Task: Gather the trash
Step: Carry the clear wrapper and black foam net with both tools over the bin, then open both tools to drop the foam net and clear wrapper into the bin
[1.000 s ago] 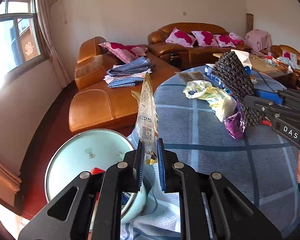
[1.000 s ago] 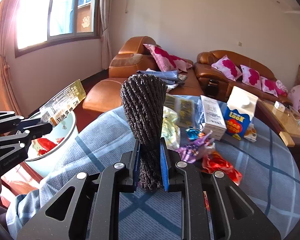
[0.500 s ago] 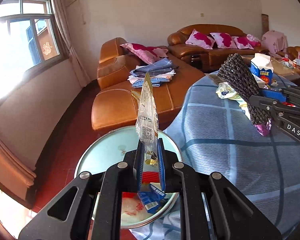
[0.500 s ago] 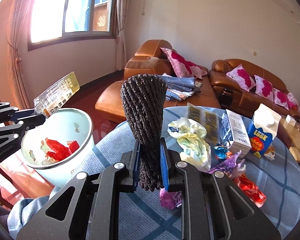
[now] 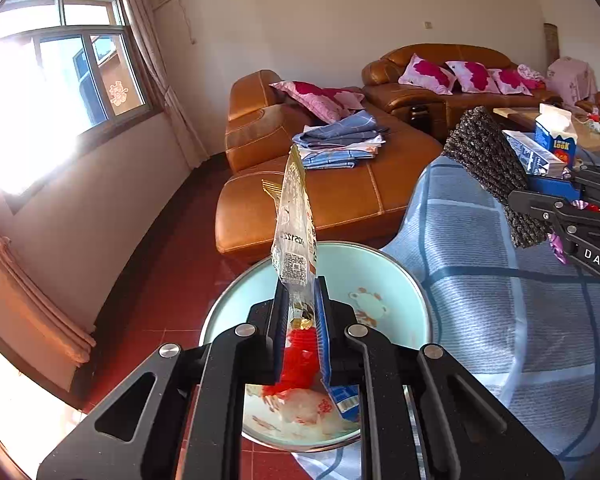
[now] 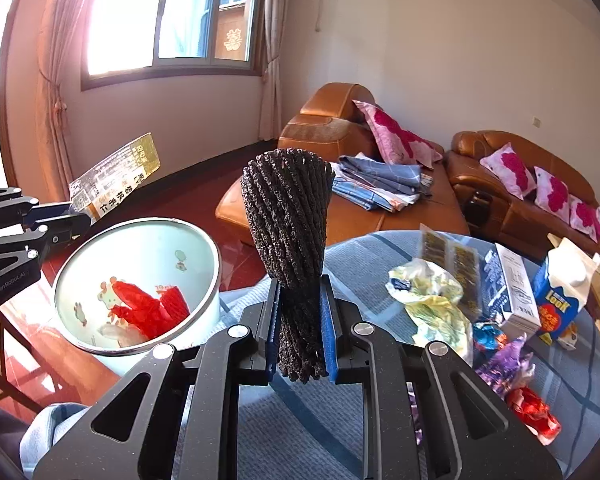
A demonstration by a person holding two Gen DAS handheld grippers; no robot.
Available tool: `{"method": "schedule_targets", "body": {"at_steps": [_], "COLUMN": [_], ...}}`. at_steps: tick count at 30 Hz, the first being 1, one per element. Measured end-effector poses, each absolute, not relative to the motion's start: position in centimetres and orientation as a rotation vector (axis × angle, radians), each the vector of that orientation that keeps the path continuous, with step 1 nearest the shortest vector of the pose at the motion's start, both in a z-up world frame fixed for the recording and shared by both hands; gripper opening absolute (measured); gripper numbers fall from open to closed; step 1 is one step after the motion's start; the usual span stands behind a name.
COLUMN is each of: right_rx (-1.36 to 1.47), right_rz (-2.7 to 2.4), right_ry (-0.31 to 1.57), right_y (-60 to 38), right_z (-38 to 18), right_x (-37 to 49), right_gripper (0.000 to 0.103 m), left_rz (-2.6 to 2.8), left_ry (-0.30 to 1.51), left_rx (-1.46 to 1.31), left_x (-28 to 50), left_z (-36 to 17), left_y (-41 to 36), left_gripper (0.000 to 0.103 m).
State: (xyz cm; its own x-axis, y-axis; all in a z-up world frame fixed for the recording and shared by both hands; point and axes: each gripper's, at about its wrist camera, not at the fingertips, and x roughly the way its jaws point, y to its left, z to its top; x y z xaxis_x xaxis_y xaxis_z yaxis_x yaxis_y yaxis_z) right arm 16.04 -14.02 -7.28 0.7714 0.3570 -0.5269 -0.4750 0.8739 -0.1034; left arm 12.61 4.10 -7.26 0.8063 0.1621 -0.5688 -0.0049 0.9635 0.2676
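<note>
Left gripper (image 5: 301, 312) pinching wrapper (image 5: 296, 236) above bin (image 6: 204, 248); right gripper (image 6: 300, 320) clamping black foam sleeve (image 6: 288, 216). Best centred over rim, then released 1 by 1.

- The foam net sleeve (image 6: 286, 240) looks dark, rough and knobbly.
- The snack wrapper (image 5: 296, 236) is glossy clear plastic.
- The bin (image 6: 204, 240) has a shiny metal rim.
- The bench (image 6: 364, 264) wears matt checked cloth.

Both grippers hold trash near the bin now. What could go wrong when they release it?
The clear wrapper in the left gripper is light and stands tall over the bin; it may flutter past the rim. The black foam net in the right gripper is over the table, so releasing there would likely miss.
</note>
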Motion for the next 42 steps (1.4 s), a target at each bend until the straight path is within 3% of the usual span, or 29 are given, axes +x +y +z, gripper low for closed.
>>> {"method": "schedule_targets", "body": {"at_steps": [42], "right_rx": [-0.403], "right_rz": [0.650], "right_ry": [0.448], "right_y": [-7.6], "right_z": [-8.0], "right_x": [15.2], "right_gripper": [0.019], "left_rz": [0.215], "left_ry": [0.665], "left_rx": [0.335], "left_x": [12.6], "left_z": [-8.1], "left_y": [7.3], "left_gripper": [0.014]}}
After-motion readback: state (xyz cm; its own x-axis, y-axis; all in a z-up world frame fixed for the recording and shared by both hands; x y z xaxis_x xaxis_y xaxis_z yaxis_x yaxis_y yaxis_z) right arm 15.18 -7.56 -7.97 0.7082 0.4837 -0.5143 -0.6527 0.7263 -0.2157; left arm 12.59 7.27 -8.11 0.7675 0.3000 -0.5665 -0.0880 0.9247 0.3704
